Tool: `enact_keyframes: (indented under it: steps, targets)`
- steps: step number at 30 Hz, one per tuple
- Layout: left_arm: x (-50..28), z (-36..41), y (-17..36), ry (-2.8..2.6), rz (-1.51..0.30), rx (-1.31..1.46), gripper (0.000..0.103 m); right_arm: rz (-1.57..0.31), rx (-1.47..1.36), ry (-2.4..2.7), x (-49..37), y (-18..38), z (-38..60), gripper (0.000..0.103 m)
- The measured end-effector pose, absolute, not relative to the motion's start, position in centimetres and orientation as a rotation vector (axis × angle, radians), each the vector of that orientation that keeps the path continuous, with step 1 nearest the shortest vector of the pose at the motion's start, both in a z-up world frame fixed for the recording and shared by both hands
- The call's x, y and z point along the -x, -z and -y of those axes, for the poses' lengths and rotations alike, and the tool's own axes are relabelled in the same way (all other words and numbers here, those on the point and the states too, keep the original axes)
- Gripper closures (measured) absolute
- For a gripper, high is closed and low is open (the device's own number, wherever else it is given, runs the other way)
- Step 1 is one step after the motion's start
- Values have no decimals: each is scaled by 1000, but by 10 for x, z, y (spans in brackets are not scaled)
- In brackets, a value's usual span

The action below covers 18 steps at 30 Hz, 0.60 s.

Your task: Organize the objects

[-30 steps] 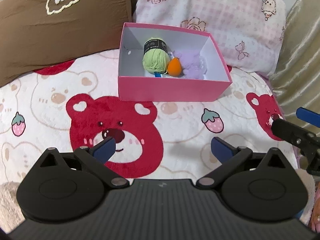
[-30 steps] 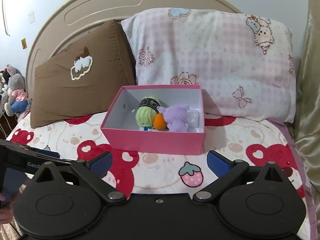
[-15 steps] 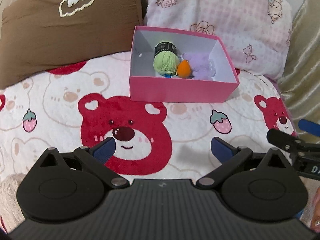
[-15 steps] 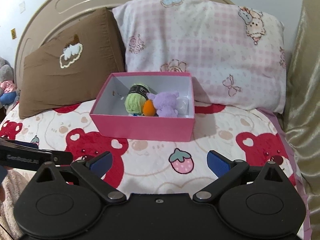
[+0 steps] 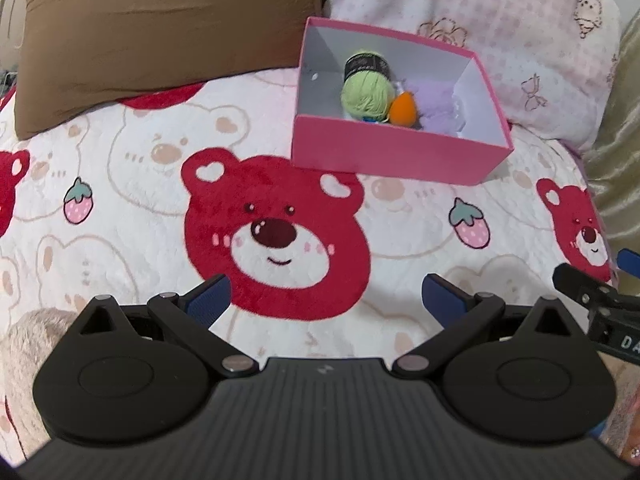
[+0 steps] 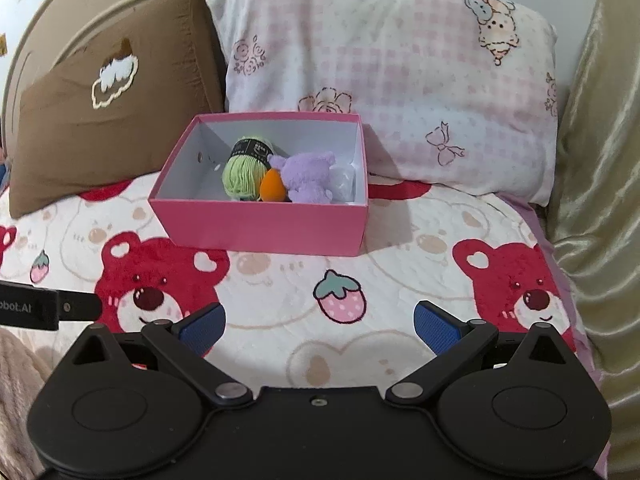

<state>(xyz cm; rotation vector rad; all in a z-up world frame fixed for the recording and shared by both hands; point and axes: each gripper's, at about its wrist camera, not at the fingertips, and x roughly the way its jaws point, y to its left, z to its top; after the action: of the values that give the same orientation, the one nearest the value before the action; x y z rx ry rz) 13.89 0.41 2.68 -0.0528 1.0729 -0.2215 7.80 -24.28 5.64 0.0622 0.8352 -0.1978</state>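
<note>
A pink box [image 5: 396, 156] [image 6: 260, 228] sits on the bear-print blanket near the pillows. Inside lie a green yarn ball [image 5: 366, 94] [image 6: 242, 174], an orange piece [image 5: 402, 109] [image 6: 273, 187] and a purple plush toy [image 5: 436, 100] [image 6: 308, 178]. My left gripper [image 5: 326, 298] is open and empty, low over the blanket, well short of the box. My right gripper [image 6: 318, 326] is open and empty, also back from the box. The right gripper's tip shows at the left wrist view's right edge [image 5: 592, 292]; the left gripper's finger shows at the right wrist view's left edge [image 6: 48, 308].
A brown pillow [image 5: 160, 32] [image 6: 108, 92] and a pink checked pillow [image 5: 500, 36] [image 6: 384, 64] lean against the headboard behind the box. A shiny beige curtain [image 6: 600, 200] hangs along the right. A fuzzy beige fabric [image 5: 24, 344] lies at the lower left.
Both grippers have shifted. In the left view the box has slid right and turned. In the right view it sits lower and nearer. Both jaws stayed open.
</note>
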Motion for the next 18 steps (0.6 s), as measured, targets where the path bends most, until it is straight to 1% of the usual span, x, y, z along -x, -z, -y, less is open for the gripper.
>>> enact_keyframes:
  steps: [3, 18]
  targets:
    - [-141, -8, -21, 219, -1117, 59, 0, -851, -63, 181, -77, -57, 242, 1]
    - [-138, -7, -21, 228, -1128, 33, 0, -881, -74, 193, -74, -55, 241, 1]
